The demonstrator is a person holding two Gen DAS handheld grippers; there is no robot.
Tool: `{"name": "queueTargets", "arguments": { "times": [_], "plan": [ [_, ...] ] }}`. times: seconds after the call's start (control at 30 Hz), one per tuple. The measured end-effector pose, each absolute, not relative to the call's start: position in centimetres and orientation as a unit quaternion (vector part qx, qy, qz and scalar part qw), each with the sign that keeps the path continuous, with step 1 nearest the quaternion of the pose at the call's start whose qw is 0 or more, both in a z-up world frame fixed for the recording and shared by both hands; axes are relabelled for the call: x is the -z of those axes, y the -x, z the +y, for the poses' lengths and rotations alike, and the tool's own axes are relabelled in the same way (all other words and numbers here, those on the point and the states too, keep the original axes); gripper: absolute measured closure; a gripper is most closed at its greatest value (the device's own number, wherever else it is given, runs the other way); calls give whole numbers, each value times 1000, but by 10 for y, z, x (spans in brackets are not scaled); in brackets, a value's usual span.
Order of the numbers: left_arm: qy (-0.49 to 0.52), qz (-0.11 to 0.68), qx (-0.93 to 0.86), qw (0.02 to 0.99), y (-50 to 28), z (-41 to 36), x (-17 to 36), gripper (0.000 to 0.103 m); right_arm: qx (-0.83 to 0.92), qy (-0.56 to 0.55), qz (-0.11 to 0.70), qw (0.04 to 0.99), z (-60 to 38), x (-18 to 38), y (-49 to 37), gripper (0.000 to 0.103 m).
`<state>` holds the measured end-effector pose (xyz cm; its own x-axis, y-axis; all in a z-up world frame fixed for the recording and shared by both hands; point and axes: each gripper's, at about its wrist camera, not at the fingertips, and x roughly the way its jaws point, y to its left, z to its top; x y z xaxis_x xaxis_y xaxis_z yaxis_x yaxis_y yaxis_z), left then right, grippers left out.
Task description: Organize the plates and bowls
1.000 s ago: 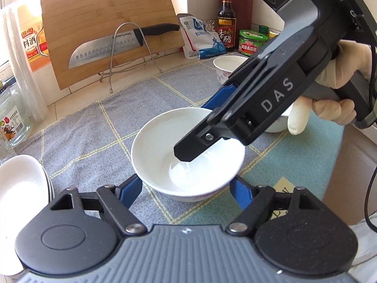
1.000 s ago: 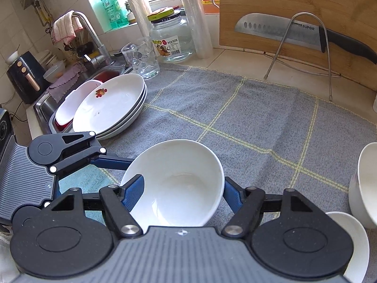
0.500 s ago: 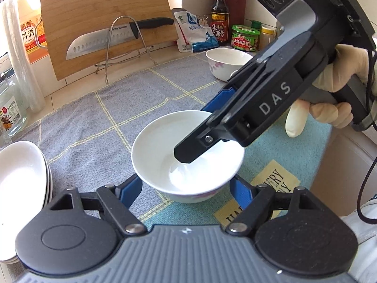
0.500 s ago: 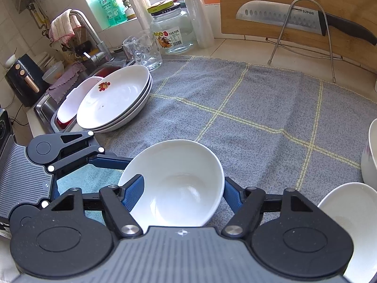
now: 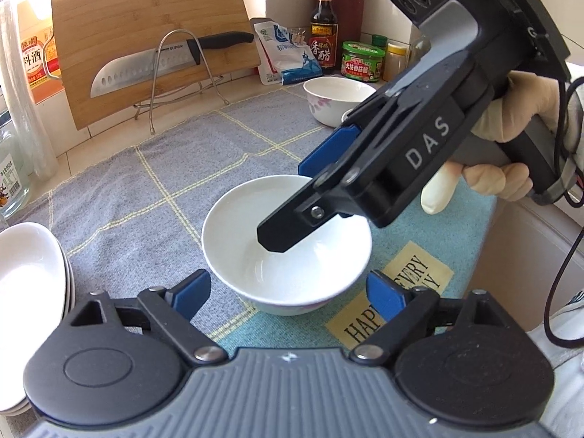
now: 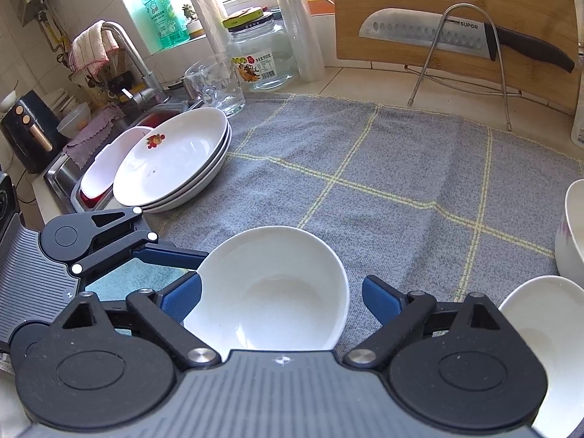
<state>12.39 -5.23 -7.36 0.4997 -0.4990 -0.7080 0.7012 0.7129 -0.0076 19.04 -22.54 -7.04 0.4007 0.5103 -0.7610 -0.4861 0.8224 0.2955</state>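
A plain white bowl (image 5: 288, 255) rests where the grey checked towel (image 5: 153, 189) meets a teal mat (image 5: 412, 252). My left gripper (image 5: 288, 288) straddles it, jaws opening, with small gaps between the blue pads and the bowl's wall. My right gripper (image 6: 281, 288) straddles the same bowl (image 6: 270, 292) from the other side, jaws also opening; its fingers (image 5: 288, 230) hang over the bowl's inside. A flowered bowl (image 5: 335, 98) stands at the back right. Another white bowl (image 6: 529, 328) sits near the right gripper. Stacked white plates (image 6: 175, 160) lie beside the sink.
A cutting board (image 5: 146, 36) and a knife (image 5: 153, 65) on a wire rack stand at the back. Sauce bottles and jars (image 5: 361, 62) fill the back right corner. A glass jar (image 6: 262, 54) and a mug (image 6: 215, 87) stand near the sink (image 6: 73, 168). The counter ends just right of the teal mat.
Both pairs of jaws have spread off the bowl's rim. Before that, the bowl and both grippers shifted a little toward the teal mat.
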Motion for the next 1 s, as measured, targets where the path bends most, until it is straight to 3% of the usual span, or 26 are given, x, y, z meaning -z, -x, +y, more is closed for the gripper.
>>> {"name": "queueTargets", "arguments": {
  "times": [0.47,1.0],
  "plan": [
    [-142,308,382,859,-114,-43,46,4,-181,13,415,892,-238,48,-166,0],
    [-140,276,390,867,-114,-148,39,4,-108,11,395,912,-360,40,-148,0]
  ]
}}
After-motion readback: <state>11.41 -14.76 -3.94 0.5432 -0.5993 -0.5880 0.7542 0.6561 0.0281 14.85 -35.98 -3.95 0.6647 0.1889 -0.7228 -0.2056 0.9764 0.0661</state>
